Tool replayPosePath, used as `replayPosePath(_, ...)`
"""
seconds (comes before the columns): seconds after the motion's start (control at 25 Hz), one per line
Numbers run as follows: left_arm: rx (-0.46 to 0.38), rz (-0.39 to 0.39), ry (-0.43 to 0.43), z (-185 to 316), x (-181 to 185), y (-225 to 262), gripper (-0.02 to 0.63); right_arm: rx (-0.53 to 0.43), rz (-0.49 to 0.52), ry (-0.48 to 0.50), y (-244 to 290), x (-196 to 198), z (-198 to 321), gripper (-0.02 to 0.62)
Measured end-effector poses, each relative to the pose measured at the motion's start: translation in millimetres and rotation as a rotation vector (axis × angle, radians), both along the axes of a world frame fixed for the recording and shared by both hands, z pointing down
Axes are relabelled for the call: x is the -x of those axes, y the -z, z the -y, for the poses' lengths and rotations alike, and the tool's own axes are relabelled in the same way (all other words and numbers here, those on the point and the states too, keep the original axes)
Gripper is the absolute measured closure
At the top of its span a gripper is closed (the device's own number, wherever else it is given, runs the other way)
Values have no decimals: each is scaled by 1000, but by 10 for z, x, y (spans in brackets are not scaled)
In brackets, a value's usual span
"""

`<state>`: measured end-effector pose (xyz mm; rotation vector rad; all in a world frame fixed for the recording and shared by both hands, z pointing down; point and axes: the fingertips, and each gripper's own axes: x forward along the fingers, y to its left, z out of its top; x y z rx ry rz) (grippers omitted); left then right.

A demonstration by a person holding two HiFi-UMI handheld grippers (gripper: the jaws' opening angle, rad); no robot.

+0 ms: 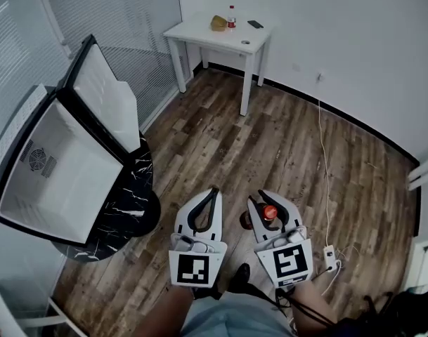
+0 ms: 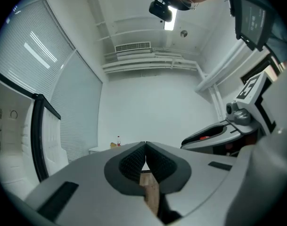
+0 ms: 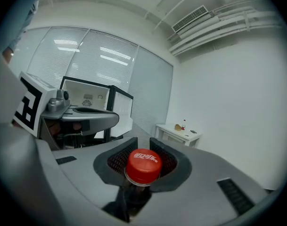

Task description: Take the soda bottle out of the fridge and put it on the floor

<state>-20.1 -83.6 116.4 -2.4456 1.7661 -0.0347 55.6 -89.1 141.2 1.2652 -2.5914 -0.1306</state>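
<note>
The soda bottle, dark with a red cap, hangs above the wooden floor; my right gripper is shut on its neck just under the cap. In the right gripper view the cap sits between the ribbed pads. My left gripper is beside it on the left, jaws shut with nothing between them, and its tips meet. The small white fridge stands open at the left, interior bare, door swung back.
The fridge rests on a round black marbled table. A white table with a bottle and small items stands by the far wall. A white cable runs to a power strip on the right. My shoe is below.
</note>
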Motion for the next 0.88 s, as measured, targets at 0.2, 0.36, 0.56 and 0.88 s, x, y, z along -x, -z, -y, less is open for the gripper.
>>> replayPosePath(0.2, 27, 1, -87, 65, -610, -123, 589, 25, -6, -105, -164, -679, -1, 502)
replayPosePath(0.36, 41, 14, -151, 114, -949, -257, 589, 47, -5, -173, -321, -1038, -48, 502)
replayPosePath(0.56, 73, 23, -215, 156, -1265, -417, 589, 82, -1, -234, -515, -1336, -98, 502)
replayPosePath(0.88, 139, 32, -269, 305, -1482, -781, 589, 113, 23, -306, -890, -1585, -37, 503)
